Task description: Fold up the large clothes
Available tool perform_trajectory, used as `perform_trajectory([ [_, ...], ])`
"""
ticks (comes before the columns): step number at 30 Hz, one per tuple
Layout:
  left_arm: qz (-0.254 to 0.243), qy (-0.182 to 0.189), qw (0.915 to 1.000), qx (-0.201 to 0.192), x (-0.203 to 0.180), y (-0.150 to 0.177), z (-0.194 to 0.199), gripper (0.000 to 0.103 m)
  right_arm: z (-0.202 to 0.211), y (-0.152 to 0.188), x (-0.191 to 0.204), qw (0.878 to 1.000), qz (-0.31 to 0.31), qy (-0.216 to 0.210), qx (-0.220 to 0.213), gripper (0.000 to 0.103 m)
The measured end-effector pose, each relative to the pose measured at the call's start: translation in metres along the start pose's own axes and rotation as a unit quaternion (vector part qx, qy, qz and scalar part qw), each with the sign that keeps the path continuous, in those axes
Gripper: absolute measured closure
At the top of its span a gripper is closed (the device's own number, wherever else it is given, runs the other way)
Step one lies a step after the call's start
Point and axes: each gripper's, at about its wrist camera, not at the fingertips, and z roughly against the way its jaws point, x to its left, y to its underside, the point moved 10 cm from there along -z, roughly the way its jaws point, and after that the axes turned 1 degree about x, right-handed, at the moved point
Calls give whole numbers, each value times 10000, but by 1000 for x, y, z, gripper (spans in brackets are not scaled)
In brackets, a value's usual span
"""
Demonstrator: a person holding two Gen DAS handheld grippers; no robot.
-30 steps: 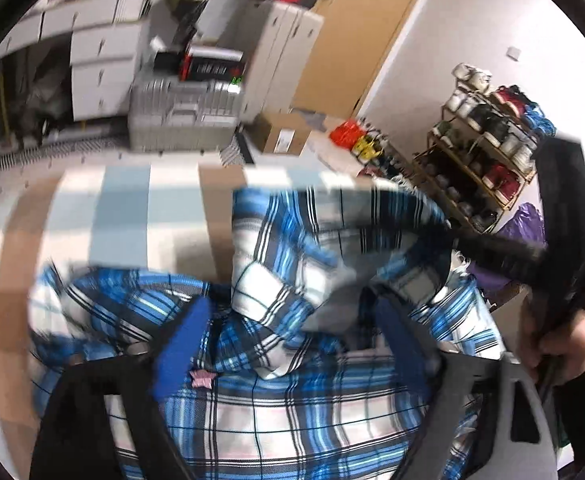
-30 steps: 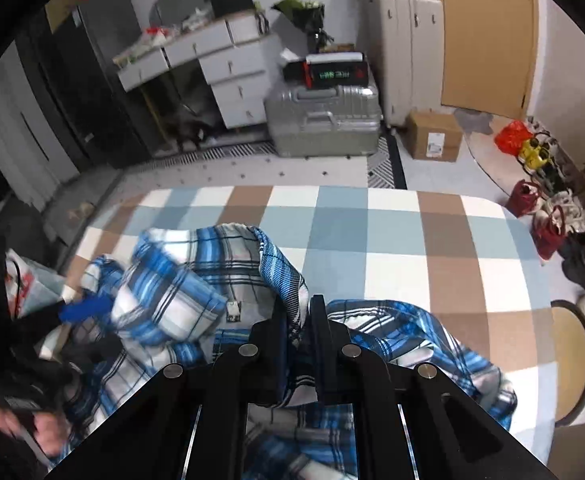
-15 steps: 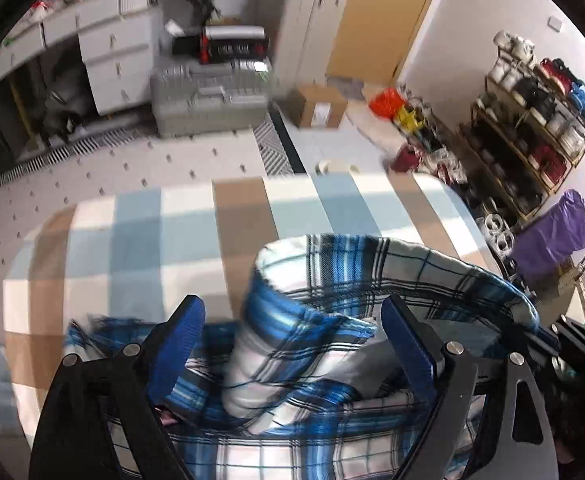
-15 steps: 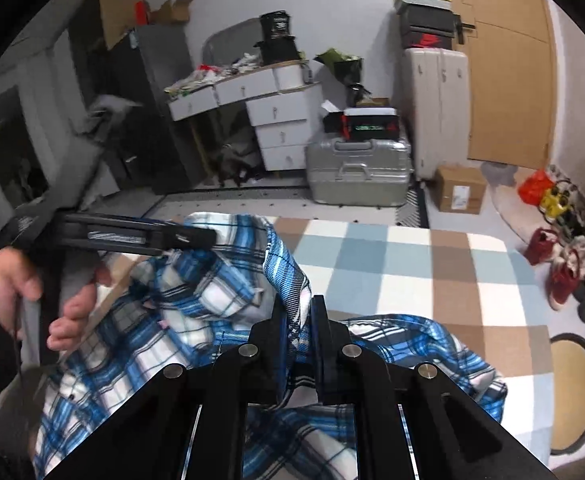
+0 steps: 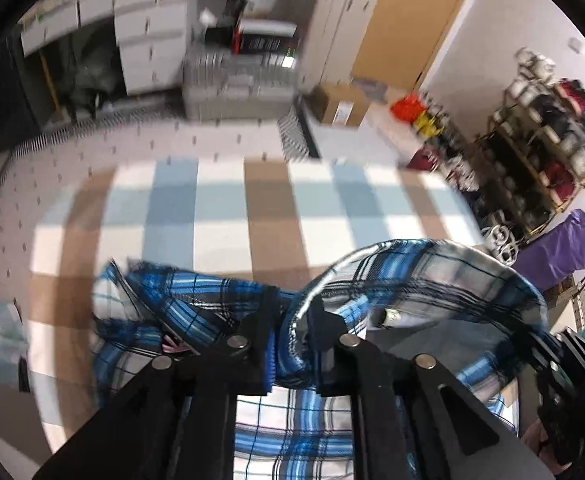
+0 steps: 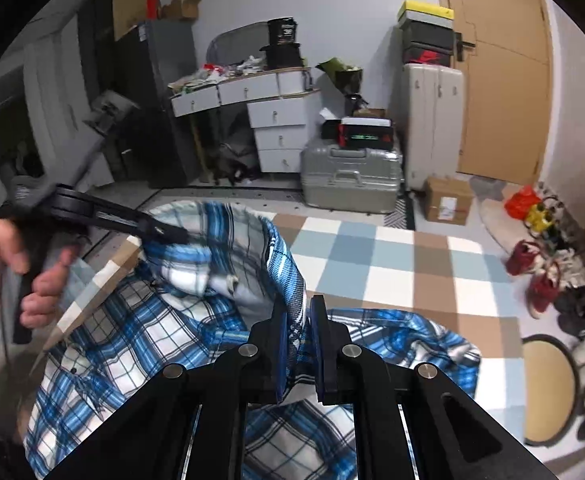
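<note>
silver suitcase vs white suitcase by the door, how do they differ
The silver suitcase lies flat on the floor; the white suitcase stands upright beside it, reaching higher.

The silver suitcase carries a dark box with a lit green display on its lid; the white suitcase has boxes stacked on top.

The silver suitcase shows a handle on its front face; the white suitcase's front is plain ribbed panels.

Both are ribbed hard shells.
</note>
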Motion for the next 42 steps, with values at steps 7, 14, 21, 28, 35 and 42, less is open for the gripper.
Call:
perform_trajectory([
  [7,-355,204,9936,-1053,-26,36,94,98,68,0,14,9950,-779,-433,-443,93],
  [14,99,547,9905,-1256,-22,137,88,98,105,81,21,9773,-1977,-672,-355,92],
  [21,624,762,9924,-745,-16,211,48,98,106,176,25,9524,-2985,-612,98,90],
  [28,407,673,9961,-393,-22,233,38,98,106,216,40,9617,-2643,27,729,90],
  [35,176,490,9984,205,-18,258,22,98,126,225,31,9515,-3024,-43,558,75],
  [42,103,328,9985,419,-21,263,15,98,133,147,-32,9502,-3093,312,-198,18],
])
